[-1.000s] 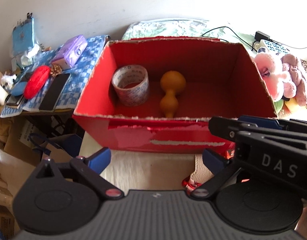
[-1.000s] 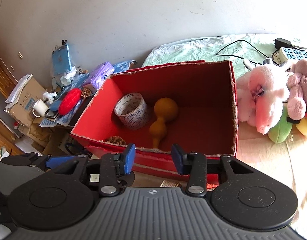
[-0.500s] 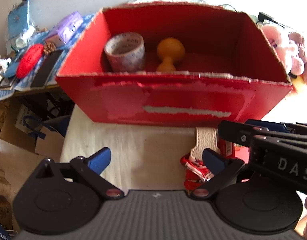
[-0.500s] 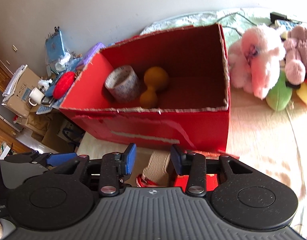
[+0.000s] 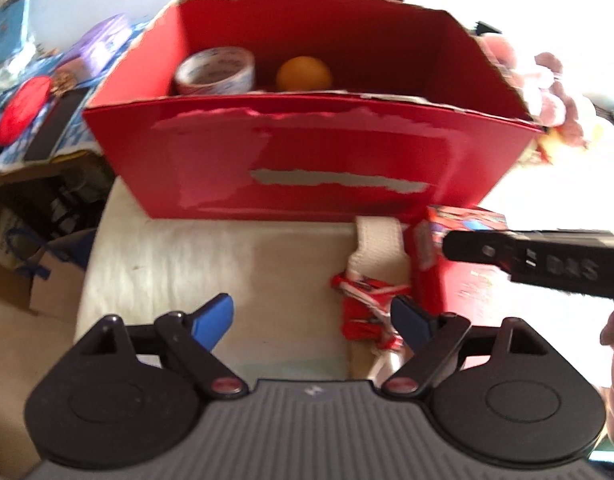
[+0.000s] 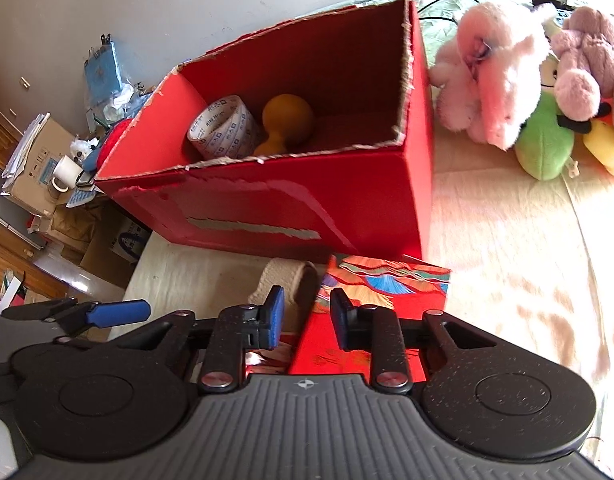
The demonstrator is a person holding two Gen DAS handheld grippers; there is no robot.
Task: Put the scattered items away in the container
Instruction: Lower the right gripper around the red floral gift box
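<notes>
A red cardboard box [image 5: 307, 152] [image 6: 291, 200] stands on the table and holds a tape roll [image 5: 215, 72] [image 6: 223, 128] and an orange gourd [image 5: 304, 73] [image 6: 285, 124]. In front of it lie a beige band with a red tassel knot [image 5: 367, 276] [image 6: 285, 280] and a red patterned packet [image 5: 455, 256] [image 6: 375, 300]. My left gripper [image 5: 313, 318] is open and low over the table, its right finger beside the tassel. My right gripper [image 6: 307, 318] is open, its jaws on either side of the packet's left edge.
Pink, green and yellow plush toys [image 6: 519, 92] sit right of the box. A cluttered side table with a red pouch [image 5: 23, 108], a phone and a mug [image 6: 65, 172] stands to the left. The table's left edge [image 5: 95, 264] drops to cardboard boxes on the floor.
Both grippers have dropped and pulled back from above the box to the table in front of it. The band, tassel and red packet have come into view.
</notes>
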